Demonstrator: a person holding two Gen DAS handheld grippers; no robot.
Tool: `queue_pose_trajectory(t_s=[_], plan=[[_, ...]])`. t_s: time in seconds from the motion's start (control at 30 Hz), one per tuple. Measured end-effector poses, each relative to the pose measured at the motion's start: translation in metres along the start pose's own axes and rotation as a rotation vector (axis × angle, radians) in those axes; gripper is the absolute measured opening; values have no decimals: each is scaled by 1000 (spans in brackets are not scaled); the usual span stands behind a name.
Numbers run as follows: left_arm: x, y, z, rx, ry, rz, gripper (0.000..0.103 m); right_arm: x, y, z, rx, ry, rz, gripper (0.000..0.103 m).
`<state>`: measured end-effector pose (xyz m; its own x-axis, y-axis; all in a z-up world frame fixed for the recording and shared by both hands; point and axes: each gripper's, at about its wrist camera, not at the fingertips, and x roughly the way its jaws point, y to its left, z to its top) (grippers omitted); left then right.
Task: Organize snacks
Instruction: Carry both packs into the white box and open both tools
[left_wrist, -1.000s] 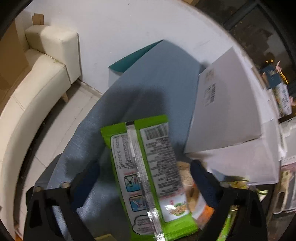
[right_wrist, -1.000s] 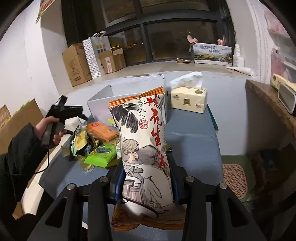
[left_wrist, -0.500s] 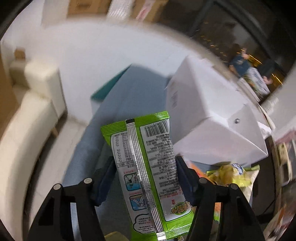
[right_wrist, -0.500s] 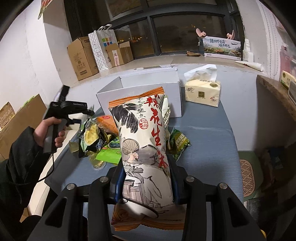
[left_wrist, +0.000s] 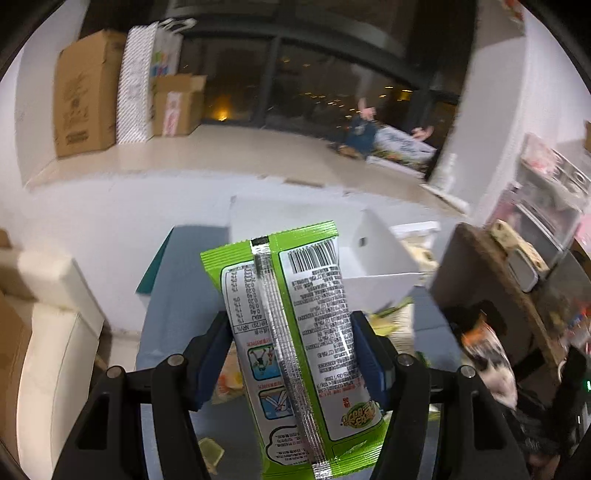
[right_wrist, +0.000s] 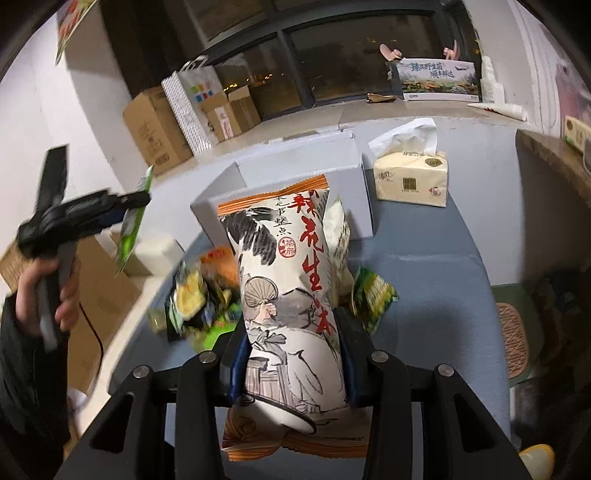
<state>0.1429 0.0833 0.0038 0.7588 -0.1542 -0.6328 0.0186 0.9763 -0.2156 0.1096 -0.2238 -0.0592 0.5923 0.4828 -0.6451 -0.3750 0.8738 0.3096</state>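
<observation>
Both jaws clamped — left gripper (left_wrist: 291, 354) on green packet (left_wrist: 295, 332), right gripper (right_wrist: 291, 354) on peanut bag (right_wrist: 288, 295)

Dim indoor light, fisheye warp at edges, motion blur both views.

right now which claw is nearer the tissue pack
Right. The right claw, gripping the peanut bag, faces the tissue pack across the table; the left claw sits far off to the left.
</observation>
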Motion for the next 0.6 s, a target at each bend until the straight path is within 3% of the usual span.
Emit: queue_pose_trajectory(t_s=[0.2, 0.6], plan=[[-5, -28, 25, 58, -68, -71, 69, 14, 0, 49, 45, -36, 12, 44], [93, -23, 98, 55, -29, -46, 69, 102, -29, 159, 146, -18, -2, 45]])
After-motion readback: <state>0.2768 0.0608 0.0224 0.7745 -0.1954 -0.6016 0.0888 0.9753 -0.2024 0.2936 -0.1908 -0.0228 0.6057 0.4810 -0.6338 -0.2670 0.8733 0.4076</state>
